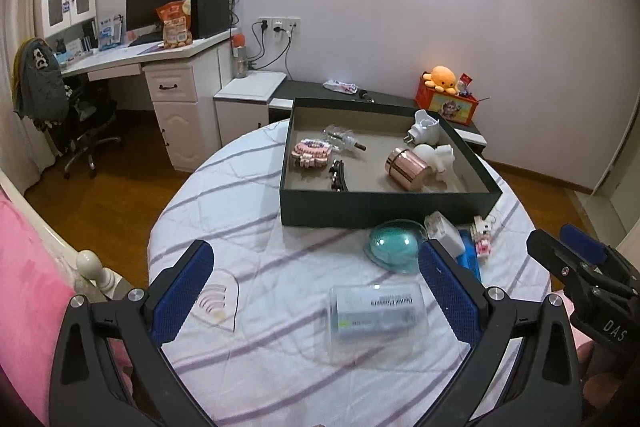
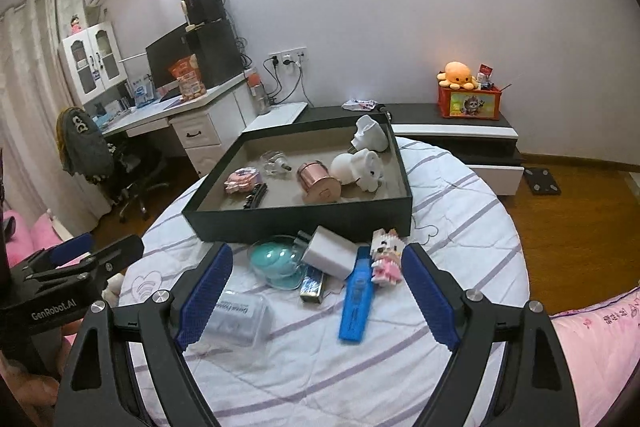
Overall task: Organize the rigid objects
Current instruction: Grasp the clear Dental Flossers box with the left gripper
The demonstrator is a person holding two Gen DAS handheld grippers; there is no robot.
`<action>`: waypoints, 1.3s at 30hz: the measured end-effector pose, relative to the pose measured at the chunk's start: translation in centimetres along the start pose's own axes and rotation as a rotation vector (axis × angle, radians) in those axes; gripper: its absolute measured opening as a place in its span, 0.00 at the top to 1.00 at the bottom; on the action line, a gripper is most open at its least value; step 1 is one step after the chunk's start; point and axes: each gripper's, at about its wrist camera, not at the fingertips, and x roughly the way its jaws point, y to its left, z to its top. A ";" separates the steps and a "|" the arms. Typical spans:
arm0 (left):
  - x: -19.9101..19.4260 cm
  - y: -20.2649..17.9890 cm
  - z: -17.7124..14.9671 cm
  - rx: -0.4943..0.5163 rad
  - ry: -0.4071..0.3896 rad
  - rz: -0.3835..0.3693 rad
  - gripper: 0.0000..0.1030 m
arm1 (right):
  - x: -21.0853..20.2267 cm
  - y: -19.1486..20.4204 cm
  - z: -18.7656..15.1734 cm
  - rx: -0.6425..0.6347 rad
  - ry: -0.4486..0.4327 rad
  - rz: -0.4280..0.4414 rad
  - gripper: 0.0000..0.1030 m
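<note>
Bedroom setup today: we're working over a round surface covered in a white sheet with purple stripes, and a white desk with a monitor is sitting off to the left by the wall.

We're holding both tools out over the sheet right now. Our left gripper is spread wide with nothing between the blue pads, and it's hovering just above a clear plastic box with a printed label. Our right gripper is also gaping, not grasping anything, and it's looking down on the loose pile.

That pile is lying on the sheet just in front of the black tray. We're seeing a teal dome-shaped thing touching a white charger block, a small metallic tin beside them, a long blue bar, and a pink-and-white block figure leaning against the bar's far end.

Inside the tray, stuff is already lying around: a rose-gold cylinder on its side, a white animal figure next to it, a white plug-in gadget in the far corner, a clear glass piece, a pink beaded item and a black hair clip.
</note>
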 end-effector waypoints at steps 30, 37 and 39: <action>1.6 -2.5 -5.3 0.017 0.111 -0.005 0.00 | 3.4 -3.4 -4.8 0.025 0.198 -0.105 0.15; 4.5 -4.5 -6.3 0.048 0.156 -0.007 0.00 | 6.0 -4.2 -5.6 0.030 0.247 -0.113 0.15; 5.4 -4.8 -6.5 0.049 0.165 -0.008 0.00 | 6.6 -4.2 -5.5 0.030 0.255 -0.109 0.15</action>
